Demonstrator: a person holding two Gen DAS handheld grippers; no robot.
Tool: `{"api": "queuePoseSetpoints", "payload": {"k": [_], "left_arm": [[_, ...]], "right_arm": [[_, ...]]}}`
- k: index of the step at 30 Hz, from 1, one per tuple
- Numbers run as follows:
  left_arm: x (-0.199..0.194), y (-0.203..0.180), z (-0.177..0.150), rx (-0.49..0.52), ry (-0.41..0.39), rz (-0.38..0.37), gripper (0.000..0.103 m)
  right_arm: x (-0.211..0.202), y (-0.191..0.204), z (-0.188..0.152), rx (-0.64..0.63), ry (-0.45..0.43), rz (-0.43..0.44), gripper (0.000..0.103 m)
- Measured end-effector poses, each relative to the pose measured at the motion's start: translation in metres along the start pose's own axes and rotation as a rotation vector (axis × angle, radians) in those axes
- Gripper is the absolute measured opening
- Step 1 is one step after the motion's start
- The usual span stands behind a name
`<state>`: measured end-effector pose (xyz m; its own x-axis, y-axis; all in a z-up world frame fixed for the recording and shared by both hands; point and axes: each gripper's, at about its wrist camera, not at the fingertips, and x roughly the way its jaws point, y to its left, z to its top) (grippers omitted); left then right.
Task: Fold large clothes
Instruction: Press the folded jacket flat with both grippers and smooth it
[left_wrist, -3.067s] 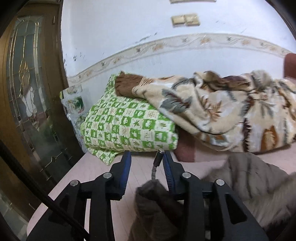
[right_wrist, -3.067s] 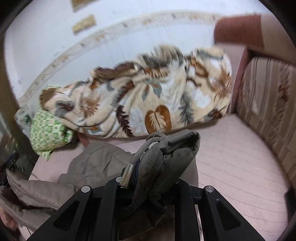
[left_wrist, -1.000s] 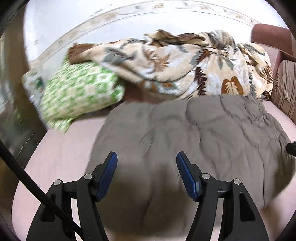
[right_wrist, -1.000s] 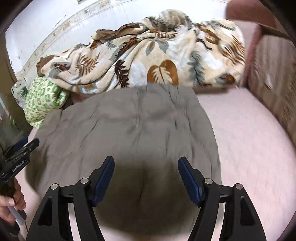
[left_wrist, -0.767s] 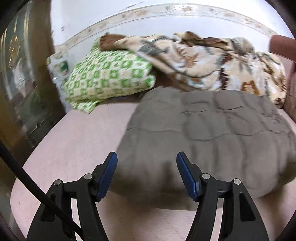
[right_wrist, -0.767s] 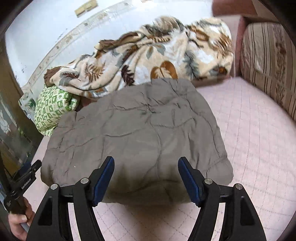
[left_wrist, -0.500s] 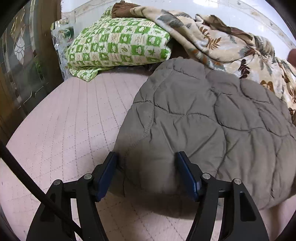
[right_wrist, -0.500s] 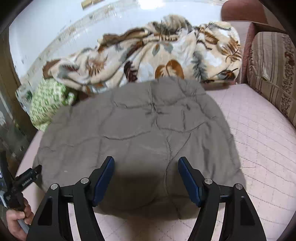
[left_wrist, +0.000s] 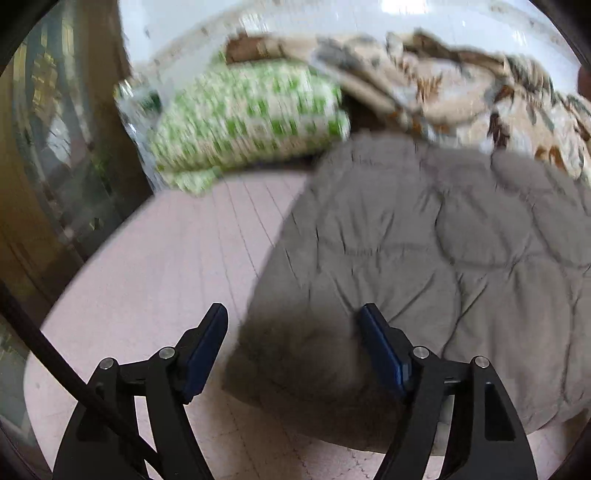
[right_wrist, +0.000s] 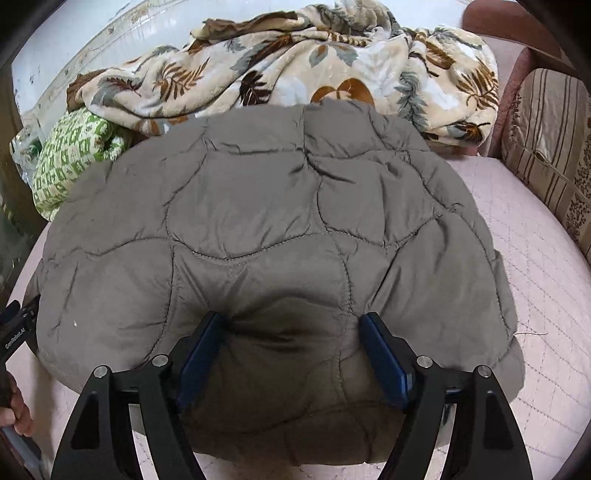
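A grey quilted jacket (right_wrist: 258, 206) lies spread flat on the pink mattress (right_wrist: 535, 280). My right gripper (right_wrist: 291, 325) is low over the jacket's near edge. Its jaws are opening, and its blue-padded fingertips (right_wrist: 373, 332) sink into the padding, which bulges up between them. In the left wrist view the jacket (left_wrist: 424, 258) fills the right half. My left gripper (left_wrist: 293, 317) hovers at the jacket's near left corner, jaws wide and opening. The corner lies between the pads; the left pad stands clear of it. The right wrist view also shows the left gripper (right_wrist: 18, 325) and a hand (right_wrist: 14, 406).
A leaf-print blanket (right_wrist: 295, 62) is heaped along the wall behind the jacket. A green checked pillow (left_wrist: 247, 118) lies at the back left. A striped cushion (right_wrist: 546, 147) and brown armrest (right_wrist: 491, 22) bound the right. A glass door (left_wrist: 55, 147) stands left of the mattress.
Three seconds ago both grippers held bunched jacket cloth; since then they have let go. The jacket now lies flat. Over the last second both have sunk toward its near edge, jaws widening.
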<state>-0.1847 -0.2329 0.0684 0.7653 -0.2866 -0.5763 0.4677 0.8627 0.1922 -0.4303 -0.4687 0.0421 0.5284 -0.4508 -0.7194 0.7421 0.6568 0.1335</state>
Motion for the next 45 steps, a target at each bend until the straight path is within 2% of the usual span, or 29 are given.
{"api": "queuePoseSetpoints", "payload": {"k": [2,4,7,9,12,16,20,45], "left_arm": [[-0.023,0.0,0.005,-0.018,-0.098,0.017,0.074],[-0.038,-0.003,0.007,-0.03,-0.16,0.013,0.074],[-0.047,-0.021,0.004,0.006,-0.169,-0.078,0.074],[-0.043,-0.039,-0.003,0.064,-0.135,-0.104,0.074],[-0.03,-0.057,-0.013,0.101,-0.061,-0.142,0.074],[-0.022,-0.067,-0.019,0.125,-0.052,-0.125,0.074],[-0.017,-0.066,-0.019,0.103,-0.023,-0.145,0.074],[-0.015,-0.069,-0.023,0.123,-0.028,-0.134,0.074]], "right_arm": [[-0.014,0.0,0.002,0.017,-0.038,0.015,0.081],[-0.038,0.005,0.004,0.011,-0.136,0.015,0.081],[-0.057,0.022,0.004,-0.058,-0.223,0.01,0.081],[-0.053,0.035,0.0,-0.088,-0.208,0.063,0.081],[-0.038,0.052,-0.006,-0.143,-0.167,0.048,0.081],[-0.021,0.057,-0.012,-0.158,-0.114,0.038,0.081],[-0.013,0.053,-0.016,-0.143,-0.086,0.05,0.081],[-0.005,0.055,-0.018,-0.162,-0.063,0.034,0.087]]}}
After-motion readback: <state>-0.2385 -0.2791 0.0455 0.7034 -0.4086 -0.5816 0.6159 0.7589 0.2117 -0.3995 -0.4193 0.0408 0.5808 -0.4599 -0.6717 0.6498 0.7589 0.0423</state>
